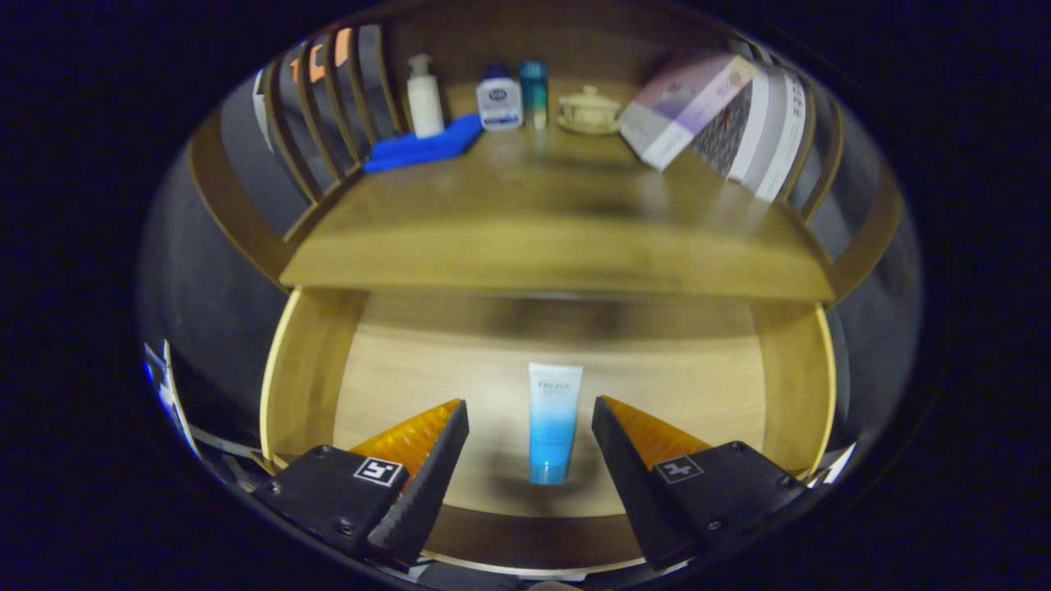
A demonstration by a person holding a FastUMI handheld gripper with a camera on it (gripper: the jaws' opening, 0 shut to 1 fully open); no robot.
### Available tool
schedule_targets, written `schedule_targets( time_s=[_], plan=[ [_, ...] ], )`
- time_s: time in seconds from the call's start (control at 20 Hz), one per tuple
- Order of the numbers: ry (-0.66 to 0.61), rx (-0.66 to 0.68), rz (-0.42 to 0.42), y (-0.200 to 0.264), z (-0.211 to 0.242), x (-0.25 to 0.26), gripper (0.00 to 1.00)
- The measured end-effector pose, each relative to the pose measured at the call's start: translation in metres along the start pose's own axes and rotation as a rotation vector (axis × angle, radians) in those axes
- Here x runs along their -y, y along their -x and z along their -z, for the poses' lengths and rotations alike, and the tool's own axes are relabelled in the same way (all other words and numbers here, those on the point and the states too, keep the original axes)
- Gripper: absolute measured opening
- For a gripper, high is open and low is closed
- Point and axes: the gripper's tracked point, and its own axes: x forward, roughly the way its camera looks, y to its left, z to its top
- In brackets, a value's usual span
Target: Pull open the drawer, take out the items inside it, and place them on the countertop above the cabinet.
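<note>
The wooden drawer (312, 369) is pulled out below the countertop (542, 213). A white and blue tube (553, 423) lies on the drawer floor, cap end toward me. My gripper (530, 414) hovers above the drawer with its fingers open. The tube shows in the gap between the two fingertips, below them and untouched by either. The left finger (427, 460) and right finger (624, 460) have orange backs and black pads.
At the back of the countertop stand a white pump bottle (424, 97), a white jar with a blue lid (499, 100), a teal bottle (534, 92) and a cream lidded bowl (589, 111). A blue cloth (423, 148) lies left; leaning boxes (714, 115) stand right.
</note>
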Motion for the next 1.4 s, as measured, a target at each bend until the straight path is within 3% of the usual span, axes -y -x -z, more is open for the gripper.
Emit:
schedule_targets(
  time_s=[0.25, 0.5, 0.85, 1.0, 1.4],
  plan=[
    [-0.042, -0.166, 0.03, -0.029, 0.025, 0.011, 0.91],
    [-0.083, -0.226, 0.055, -0.037, 0.029, 0.021, 0.82],
    [-0.143, -0.255, 0.054, -0.035, 0.026, 0.021, 0.46],
    [-0.146, -0.229, 0.027, -0.03, 0.021, 0.022, 0.45],
    [-0.142, -0.128, 0.006, 0.036, 0.011, 0.027, 0.45]
  ],
)
